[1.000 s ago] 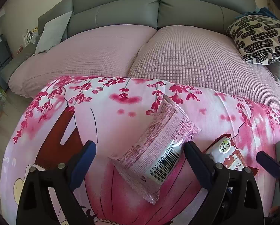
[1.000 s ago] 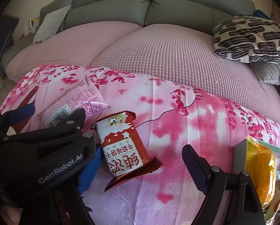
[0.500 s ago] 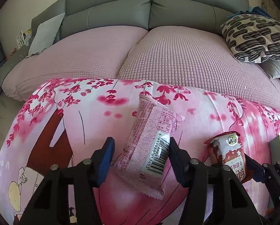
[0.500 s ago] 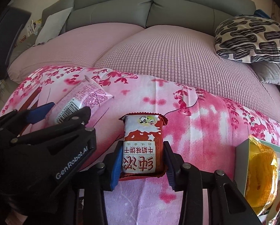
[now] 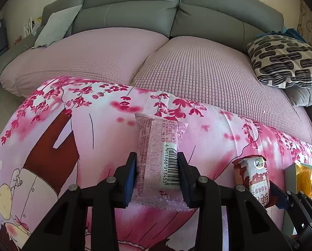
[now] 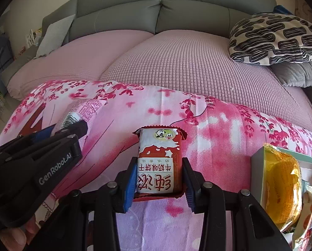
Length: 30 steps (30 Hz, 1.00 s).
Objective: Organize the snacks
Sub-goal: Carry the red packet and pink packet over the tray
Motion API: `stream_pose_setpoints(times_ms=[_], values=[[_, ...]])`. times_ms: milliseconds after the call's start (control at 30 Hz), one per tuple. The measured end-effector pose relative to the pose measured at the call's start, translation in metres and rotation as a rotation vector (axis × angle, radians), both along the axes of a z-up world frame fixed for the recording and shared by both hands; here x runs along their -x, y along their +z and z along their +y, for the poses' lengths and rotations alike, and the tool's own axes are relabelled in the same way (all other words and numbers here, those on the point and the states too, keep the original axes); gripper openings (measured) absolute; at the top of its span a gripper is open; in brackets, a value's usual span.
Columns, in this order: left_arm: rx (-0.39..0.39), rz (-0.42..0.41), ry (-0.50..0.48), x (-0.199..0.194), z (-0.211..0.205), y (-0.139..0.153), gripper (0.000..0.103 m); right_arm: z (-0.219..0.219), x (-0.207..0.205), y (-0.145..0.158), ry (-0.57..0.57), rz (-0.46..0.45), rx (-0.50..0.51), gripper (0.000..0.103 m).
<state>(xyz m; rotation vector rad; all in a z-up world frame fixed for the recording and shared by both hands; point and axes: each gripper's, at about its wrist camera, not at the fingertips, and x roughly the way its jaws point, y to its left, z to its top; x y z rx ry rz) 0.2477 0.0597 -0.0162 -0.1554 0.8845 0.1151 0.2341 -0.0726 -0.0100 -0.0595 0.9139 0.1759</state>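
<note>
Item 1: left gripper [image 5: 157, 175], fingers clamping both sides of a pale pink snack pack [image 5: 159, 156], barcode side facing up, pack lying lengthwise btwn the pads over the pink blossom-print cloth [image 5: 105, 129].

Item 2: right gripper [image 6: 159, 179], fingers pressing on a red-and-white biscuit pack [image 6: 159, 163], printed face up, also over the cloth.

Item 3: box [image 6: 257, 173] sitting at the right edge of the cloth, near the biscuit pack, holding a yellow packet [image 6: 281, 190] w/ more wrappers beside it.

Item 4: grey sofa [image 5: 176, 14] w/ pink seat covers standing behind; 1 black-and-white patterned pillow [image 5: 285, 62] resting at its right end.
</note>
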Motion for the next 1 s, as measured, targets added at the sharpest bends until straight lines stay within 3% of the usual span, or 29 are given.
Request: stream_pose_setpoints(times_ms=[300, 633, 1000], values=[[0.050, -0.046, -0.015, 0.013, -0.002, 0.014, 0.039, -0.015, 0.012, 0.017, -0.027, -0.035, -0.032, 0.042], [0.051, -0.121, -0.056, 0.030, -0.019, 0.042, 0.039, -0.036, 0.023, 0.037, -0.085, -0.065, -0.054, 0.042], [0.064, -0.192, -0.249, 0.049, -0.074, 0.073, 0.039, -0.091, 0.050, 0.052, -0.232, -0.058, -0.057, 0.042]])
